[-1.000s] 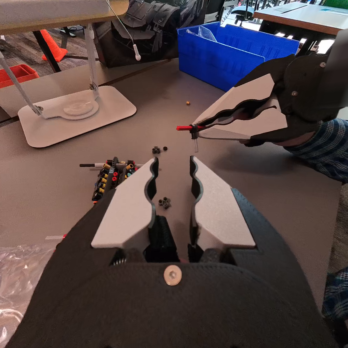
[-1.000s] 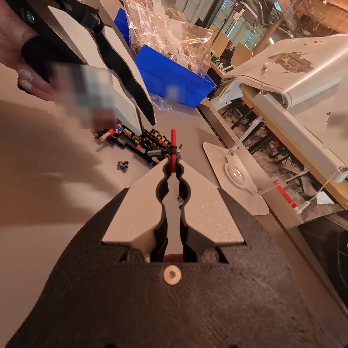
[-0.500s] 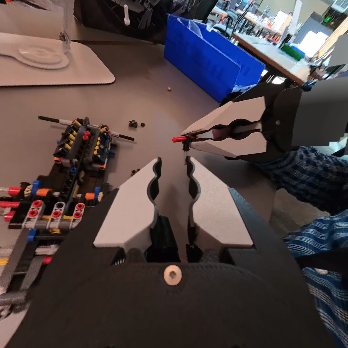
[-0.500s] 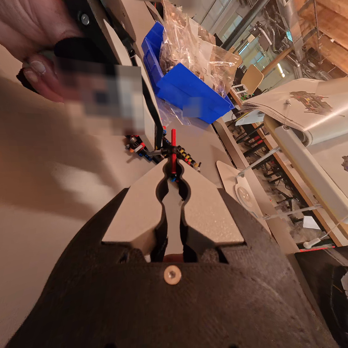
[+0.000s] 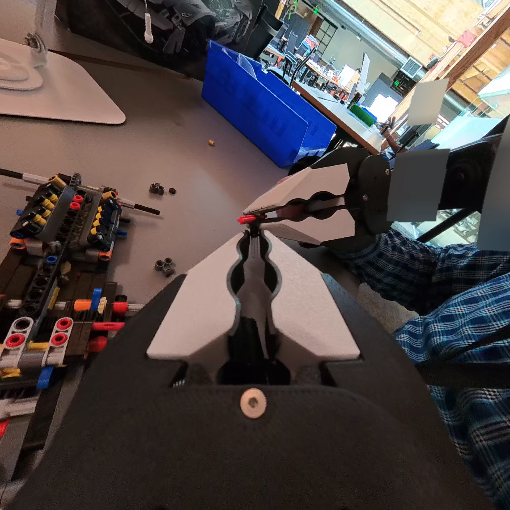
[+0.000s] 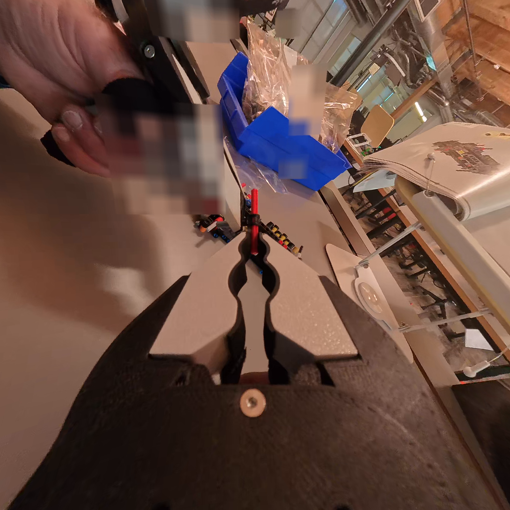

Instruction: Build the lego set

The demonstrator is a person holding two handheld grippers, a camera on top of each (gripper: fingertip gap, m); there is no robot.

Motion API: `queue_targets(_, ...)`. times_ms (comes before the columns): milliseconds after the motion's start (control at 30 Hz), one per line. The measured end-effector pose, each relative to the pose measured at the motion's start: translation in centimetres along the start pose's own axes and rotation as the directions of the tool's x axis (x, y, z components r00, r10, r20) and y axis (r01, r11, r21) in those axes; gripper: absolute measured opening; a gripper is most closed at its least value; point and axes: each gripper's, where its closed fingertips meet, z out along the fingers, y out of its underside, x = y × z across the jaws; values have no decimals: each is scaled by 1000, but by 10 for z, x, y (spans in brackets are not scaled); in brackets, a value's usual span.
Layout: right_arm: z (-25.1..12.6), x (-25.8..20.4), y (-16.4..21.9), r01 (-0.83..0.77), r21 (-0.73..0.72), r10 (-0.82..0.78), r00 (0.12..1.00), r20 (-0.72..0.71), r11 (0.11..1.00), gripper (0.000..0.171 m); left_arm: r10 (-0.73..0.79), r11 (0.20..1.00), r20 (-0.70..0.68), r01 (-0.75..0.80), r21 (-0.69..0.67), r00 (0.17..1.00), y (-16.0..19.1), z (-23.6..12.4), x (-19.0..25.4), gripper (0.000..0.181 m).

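**Left wrist view: small axle piece held between both grippers, chassis partly built**

Left wrist view shows the left gripper (image 5: 254,242) at frame centre, its jaws drawn together on a pale grey axle (image 5: 254,246) that hangs from a small black connector (image 5: 254,228). The right gripper (image 5: 255,218) enters from the right of the frame, clamped on a red axle (image 5: 246,219) that passes through the same connector. The two axles cross at right angles, and the whole piece is held clear of the grey table (image 5: 176,154).

Right wrist view confirms the right gripper's hold: the red axle (image 6: 254,220) stands upright between the closed tips, with the black connector (image 6: 254,219) partway along it.

The lego set (image 5: 59,248) lies at the left of the left wrist frame, flat on the table. It is a long black chassis with many pins, gears and axles already fitted.

Progress, as judged: an early-to-middle stage. The frame is substantial but carries no bodywork. Two loose grey connectors (image 5: 165,265) (image 5: 156,188) lie unused beside it. A blue bin (image 6: 278,143) in the upper middle of the right wrist frame holds clear bags (image 6: 270,82), apparently of further parts. The held piece is not yet joined to the chassis.
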Motion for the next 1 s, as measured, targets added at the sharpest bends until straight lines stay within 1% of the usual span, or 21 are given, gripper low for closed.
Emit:
queue_targets(67,0,0,-2,-23,10,23,1000,8,1000,0,-1,1000,4,1,9,1000,-1,0,-2,6)
queue_targets(167,-7,7,-4,-96,44,94,995,40,994,13,6,999,29,-7,38,1000,-8,-4,-6,6)
queue_targets(200,-8,13,2,-144,20,143,989,45,989,15,1,999,32,-3,49,999,-11,-7,-8,6)
queue_targets(233,-7,23,16,-191,-30,192,981,32,981,18,0,998,42,-3,57,999,-13,-9,-10,6)
queue_targets(267,-5,33,32,-232,-91,234,972,6,968,17,1,998,52,-4,61,999,-15,-11,-12,6)
queue_targets(333,-1,42,62,-286,-215,299,954,29,934,19,-6,998,55,2,67,998,-17,-15,-16,6)
queue_targets(433,8,58,91,-257,-310,281,959,37,916,18,-19,997,72,14,80,997,-20,-21,-24,6)
queue_targets(567,23,60,128,-251,-496,319,946,54,831,26,-38,995,94,29,100,995,-23,-23,-32,6)
queue_targets(633,30,59,135,-256,-518,318,948,32,816,25,-29,994,107,18,105,994,-24,-24,-35,6)
queue_targets(767,36,57,143,-247,-547,295,956,1,800,12,-3,995,127,-10,100,992,-24,-24,-39,6)
queue_targets(900,36,57,143,-281,-533,321,947,-18,798,10,-14,995,120,2,101,993,-24,-23,-43,6)
queue_targets(1000,36,55,141,-324,-509,369,929,-14,797,10,-9,995,121,-4,104,993,-25,-24,-45,6)
